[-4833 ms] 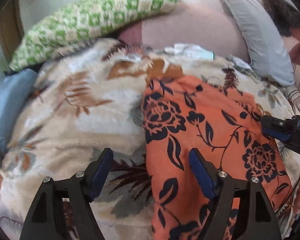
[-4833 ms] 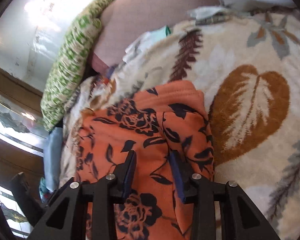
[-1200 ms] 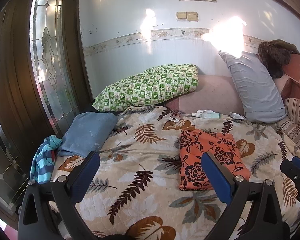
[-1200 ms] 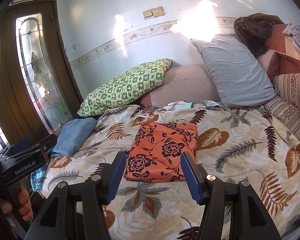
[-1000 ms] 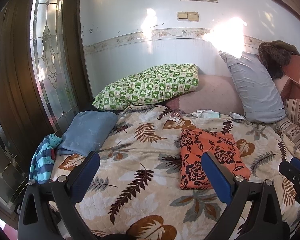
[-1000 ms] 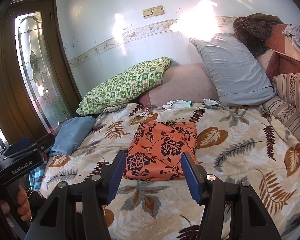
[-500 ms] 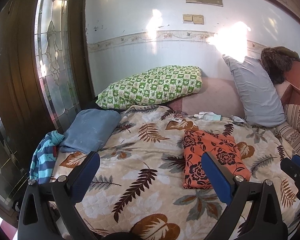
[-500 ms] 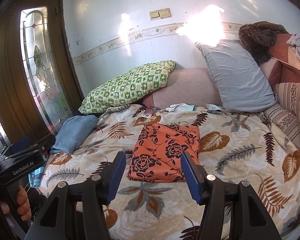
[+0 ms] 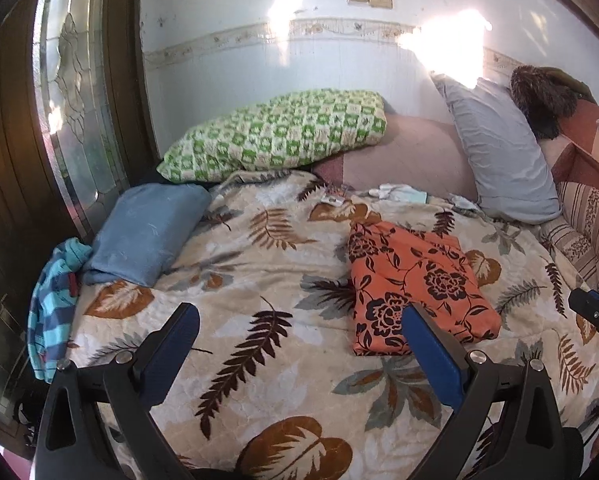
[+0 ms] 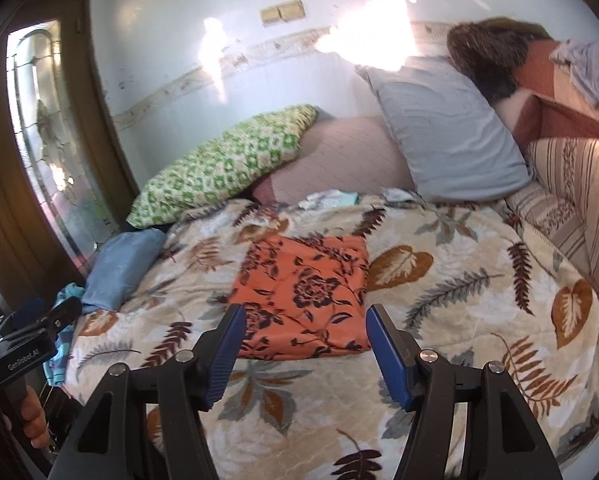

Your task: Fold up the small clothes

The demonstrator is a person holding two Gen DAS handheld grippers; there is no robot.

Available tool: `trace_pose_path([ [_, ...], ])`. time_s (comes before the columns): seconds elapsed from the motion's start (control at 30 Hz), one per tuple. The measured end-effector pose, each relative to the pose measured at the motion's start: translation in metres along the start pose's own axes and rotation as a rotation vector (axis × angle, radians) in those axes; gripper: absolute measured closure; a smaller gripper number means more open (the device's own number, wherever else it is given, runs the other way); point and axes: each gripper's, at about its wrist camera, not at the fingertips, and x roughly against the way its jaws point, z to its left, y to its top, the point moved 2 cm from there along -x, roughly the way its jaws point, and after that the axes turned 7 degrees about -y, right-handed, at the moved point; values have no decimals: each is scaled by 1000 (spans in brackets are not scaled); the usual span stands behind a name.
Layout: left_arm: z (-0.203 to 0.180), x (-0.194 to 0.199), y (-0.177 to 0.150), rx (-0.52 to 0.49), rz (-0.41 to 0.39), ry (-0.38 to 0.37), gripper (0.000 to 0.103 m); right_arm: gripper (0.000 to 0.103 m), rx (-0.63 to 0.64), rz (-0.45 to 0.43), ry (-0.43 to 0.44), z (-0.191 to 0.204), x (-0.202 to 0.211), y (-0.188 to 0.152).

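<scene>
Fingers (image 9: 181, 330) of the left gripper (image 9: 299, 344) stand wide apart and empty above the bed (image 9: 259, 272); those of the right gripper (image 10: 305, 350) are parted too and opening further, with nothing pressed between them. The orange floral garment (image 10: 307, 292) lies folded into a flat rectangle on the leaf-print blanket, just beyond the right gripper and off to the right in the left wrist view. It looks light, soft and limp, so it would likely sag if lifted by one point; pinching a corner or a folded edge through all layers seems safest. Both grippers tilt downward toward the bed, held clear of the cloth.
</scene>
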Motion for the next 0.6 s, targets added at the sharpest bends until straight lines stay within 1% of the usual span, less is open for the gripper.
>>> trace_pose_path([
  [0.07, -4, -46, -7, 18, 80, -28, 2, 37, -13, 60, 4, -10, -40, -2],
  [0.13, -12, -88, -15, 19, 136, -42, 2, 37, -50, 134, 39, -21, -87, -6],
  [0.17, -17, -105, -17, 13, 155, -40, 2, 37, -70, 173, 55, -25, -111, -8],
  [0.23, -29, -143, -21, -12, 187, -29, 2, 39, -96, 223, 90, -27, -151, -12],
  [0.27, -34, -157, -19, -24, 189, -31, 2, 44, -90, 239, 96, -26, -168, -13],
  [0.33, -45, -179, -16, -51, 191, -34, 2, 45, -68, 269, 93, -23, -199, -18],
  [0.37, -49, -191, -17, -67, 210, -24, 2, 46, -65, 294, 81, -24, -214, -22],
  [0.4, -51, -208, -21, -91, 260, 2, 2, 46, -73, 341, 45, -28, -231, -29],
  [0.43, -50, -217, -27, -100, 293, -3, 0, 47, -115, 384, 54, -36, -246, -36],
  [0.47, -48, -225, -35, -99, 318, -21, 0, 47, -190, 419, 93, -47, -256, -44],
  [0.5, -44, -227, -40, -82, 313, -45, 0, 44, -282, 437, 139, -59, -261, -50],
  [0.53, -38, -225, -44, -52, 296, -78, 0, 44, -307, 439, 158, -64, -261, -51],
  [0.6, -31, -225, -44, -14, 319, -113, 0, 44, -250, 420, 132, -59, -256, -47],
])
